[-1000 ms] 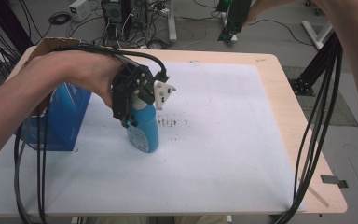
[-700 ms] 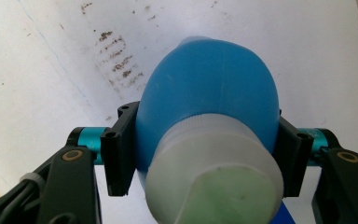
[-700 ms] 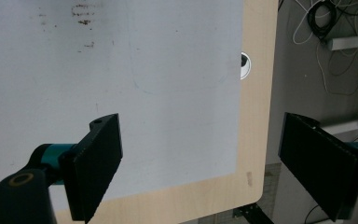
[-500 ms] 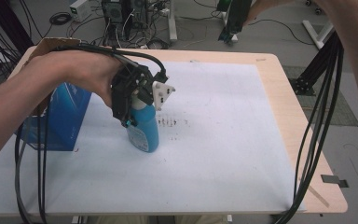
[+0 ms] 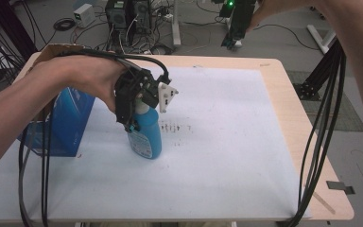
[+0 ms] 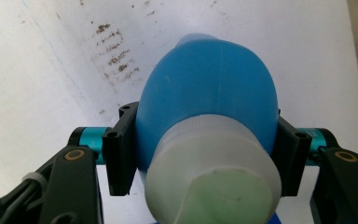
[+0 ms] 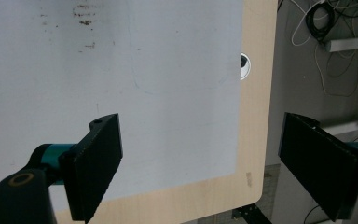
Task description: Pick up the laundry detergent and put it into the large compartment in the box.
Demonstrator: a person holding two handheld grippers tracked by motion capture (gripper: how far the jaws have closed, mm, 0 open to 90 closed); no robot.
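Blue bottle point(image 5: 146, 135) upright on the table as before, left claw point(image 5: 133, 111) still clamped round it; right claw point(image 7: 200, 163) wide

Wooden table point(image 5: 283, 90) covered by a white sheet point(image 5: 227, 142) with dark smudges near the middle. Blue bottle point(image 5: 146, 135) stands upright on the sheet, blue box point(image 5: 68, 125) just left of it.

A blue box point(image 5: 68, 125) sat on the desk point(image 5: 283, 113), left side. White mat point(image 5: 227, 142) had some brown smudges point(image 5: 175, 126) mid-desk.
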